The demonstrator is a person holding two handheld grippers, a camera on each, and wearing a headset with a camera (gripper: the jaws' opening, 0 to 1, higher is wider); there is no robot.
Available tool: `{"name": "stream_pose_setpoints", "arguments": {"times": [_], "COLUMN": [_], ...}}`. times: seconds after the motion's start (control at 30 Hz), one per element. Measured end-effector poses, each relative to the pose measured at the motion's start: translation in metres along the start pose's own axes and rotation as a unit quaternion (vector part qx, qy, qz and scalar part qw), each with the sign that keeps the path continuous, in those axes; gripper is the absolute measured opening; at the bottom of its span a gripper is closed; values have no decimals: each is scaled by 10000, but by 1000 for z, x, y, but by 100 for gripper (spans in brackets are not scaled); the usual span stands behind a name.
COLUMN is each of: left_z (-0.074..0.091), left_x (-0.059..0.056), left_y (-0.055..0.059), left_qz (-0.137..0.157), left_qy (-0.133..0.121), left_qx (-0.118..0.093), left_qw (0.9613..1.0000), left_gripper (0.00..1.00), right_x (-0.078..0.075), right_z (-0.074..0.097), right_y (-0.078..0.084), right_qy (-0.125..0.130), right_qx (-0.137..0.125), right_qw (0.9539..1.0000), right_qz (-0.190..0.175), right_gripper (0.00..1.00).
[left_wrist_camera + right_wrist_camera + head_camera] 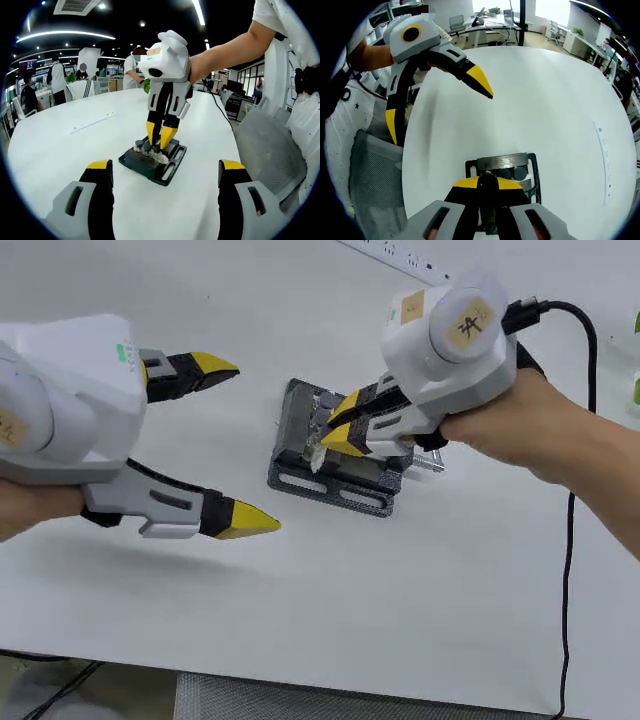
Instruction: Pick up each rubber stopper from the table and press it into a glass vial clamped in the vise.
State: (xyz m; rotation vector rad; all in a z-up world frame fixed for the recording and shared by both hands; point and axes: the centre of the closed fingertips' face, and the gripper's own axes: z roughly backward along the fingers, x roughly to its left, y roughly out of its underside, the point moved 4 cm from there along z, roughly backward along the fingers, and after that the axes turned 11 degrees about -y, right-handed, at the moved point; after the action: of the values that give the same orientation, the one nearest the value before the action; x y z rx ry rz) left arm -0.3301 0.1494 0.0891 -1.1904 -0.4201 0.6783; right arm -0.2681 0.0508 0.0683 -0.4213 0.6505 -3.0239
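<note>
A broad white table spreads across the head view. At the left of that frame, the left gripper, white with black and yellow-tipped fingers, hovers over bare tabletop with its fingers spread wide apart. At upper right, the matching right gripper points down at the dark grey metal vise in the centre. Its fingers are drawn together, tips just above the vise top. Something dark sits between them, but I cannot tell what. A clear glass vial stands clamped in the vise, just beside those tips. Round grey rubber stoppers sit on the vise top.
</note>
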Motion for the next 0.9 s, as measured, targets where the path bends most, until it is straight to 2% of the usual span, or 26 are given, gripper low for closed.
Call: {"name": "stream_pose_setpoints", "arguments": {"times": [0.5, 0.9], "left_z": [-1, -1], "left_x": [-1, -1], "left_y": [0, 0], "left_qz": [16, 42], "left_qy": [26, 11], "left_qx": [-9, -21], "left_qw": [10000, 10000], "left_gripper": [85, 85], "right_x": [1, 1], "right_z": [-2, -3], "right_y": [-1, -1], "right_qy": [-61, -47], "right_qx": [19, 182], "right_qw": [10000, 9998], "right_qz": [9, 94], "right_gripper": [5, 5]}}
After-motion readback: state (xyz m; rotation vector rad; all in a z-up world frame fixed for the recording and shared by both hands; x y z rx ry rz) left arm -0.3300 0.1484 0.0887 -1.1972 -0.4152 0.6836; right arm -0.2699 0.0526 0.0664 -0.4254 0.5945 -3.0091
